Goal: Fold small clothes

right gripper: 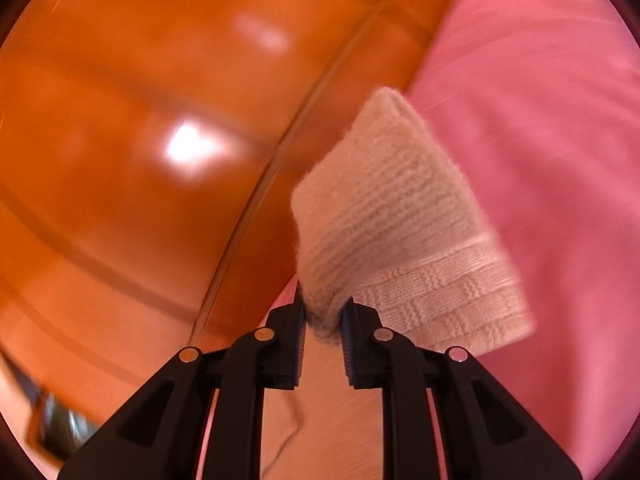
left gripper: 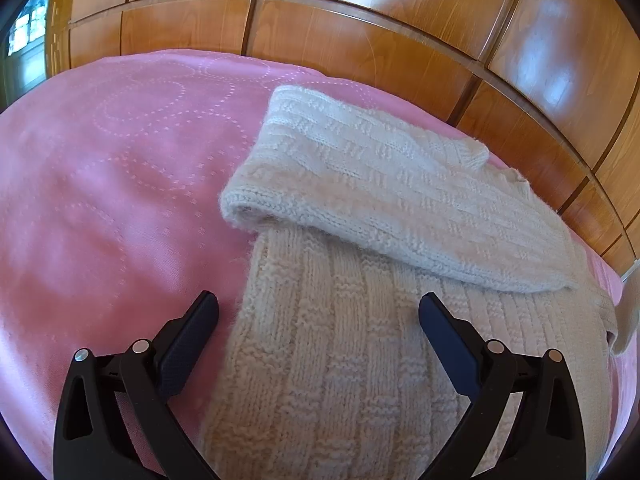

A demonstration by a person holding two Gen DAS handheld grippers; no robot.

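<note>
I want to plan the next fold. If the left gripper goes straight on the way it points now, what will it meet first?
Most likely the cream knitted garment: it lies directly between and ahead of the open left gripper, on the pink cover. The folded-over part sits further along; how far below the fingertips the knit lies is unclear.

Left gripper (left gripper: 318, 308): matte black plastic, two angled arms w/ cut-out slots, silver round pins at each pivot, two per side. Fingers (left gripper: 188, 344) are flat bars w/ fine ribbed pads, dark navy-ish. Right gripper (right gripper: 323, 316): same build, black arms, four silver pins, ribbed pads w/ bluish edge.
</note>
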